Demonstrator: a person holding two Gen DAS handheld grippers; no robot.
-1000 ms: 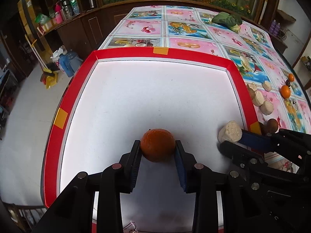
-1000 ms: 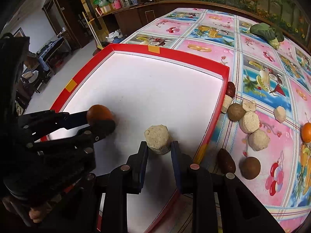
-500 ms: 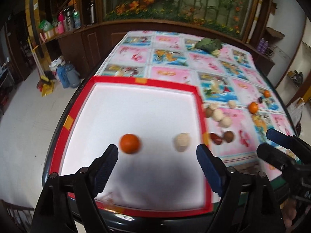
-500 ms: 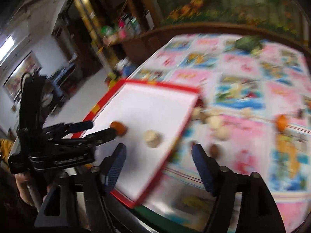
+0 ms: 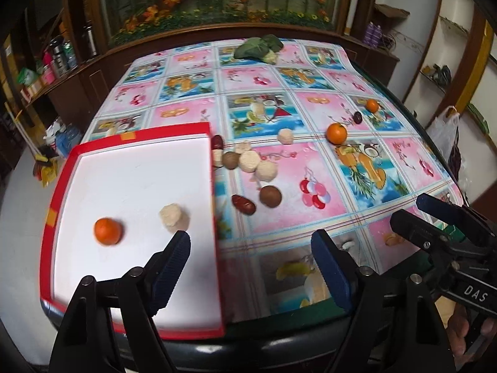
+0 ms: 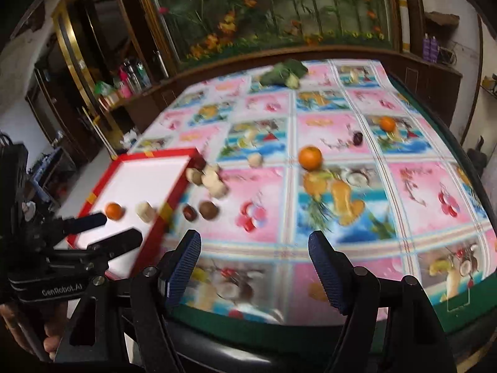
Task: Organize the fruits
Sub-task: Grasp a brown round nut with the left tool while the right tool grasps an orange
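Note:
A red-rimmed white tray [image 5: 65,168] lies at the table's left. On it rest an orange [image 5: 107,231] and a pale beige round fruit [image 5: 172,216]; both also show in the right wrist view, the orange [image 6: 113,211] and the beige fruit [image 6: 145,211]. Right of the tray lie several beige and brown fruits [image 5: 248,161], a red date [image 5: 243,204], a brown ball [image 5: 271,196] and another orange [image 5: 336,133]. My left gripper [image 5: 251,267] is open and empty, pulled back above the near table edge. My right gripper [image 6: 254,267] is open and empty too.
A flowered tablecloth [image 5: 357,168] covers the table. A green leafy vegetable [image 5: 259,48] lies at the far side. A small orange [image 5: 371,105] and a dark plum [image 5: 357,117] lie far right. Cabinets and shelves surround the table.
Both grippers let go of the orange and the beige fruit on the tray, opened wide and drew back and up from the table.

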